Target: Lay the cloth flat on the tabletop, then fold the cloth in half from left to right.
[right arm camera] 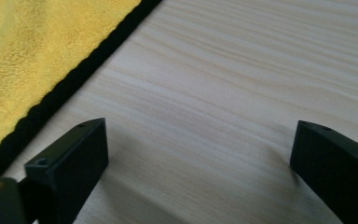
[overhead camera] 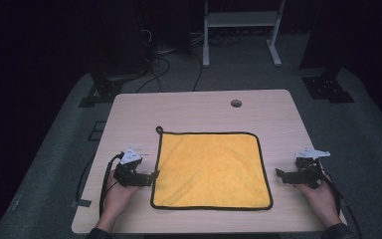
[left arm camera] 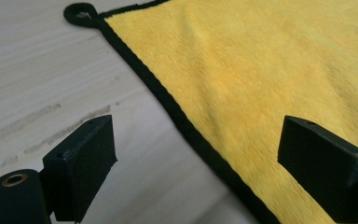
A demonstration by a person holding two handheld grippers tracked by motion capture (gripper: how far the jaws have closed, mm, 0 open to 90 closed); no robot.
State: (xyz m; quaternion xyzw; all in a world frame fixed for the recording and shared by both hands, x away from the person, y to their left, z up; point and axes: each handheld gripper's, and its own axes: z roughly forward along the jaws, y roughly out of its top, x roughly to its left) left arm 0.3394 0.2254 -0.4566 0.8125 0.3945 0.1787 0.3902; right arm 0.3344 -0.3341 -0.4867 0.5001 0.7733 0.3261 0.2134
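The yellow cloth lies flat and fully spread in the middle of the table. The left gripper is at the cloth's left edge and the right gripper just beside its right edge. Both have jaws wide apart and empty, probably so that each can take one side.

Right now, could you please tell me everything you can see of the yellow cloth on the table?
The yellow cloth is a roughly square, fluffy towel-like piece with black piping along every edge and a small black hanging loop at its far left corner. It lies spread flat and unfolded on the pale wooden table, toward the near side. The left gripper sits open at its left edge, one jaw over the fabric without pressing it; the right gripper is open, off its right edge.
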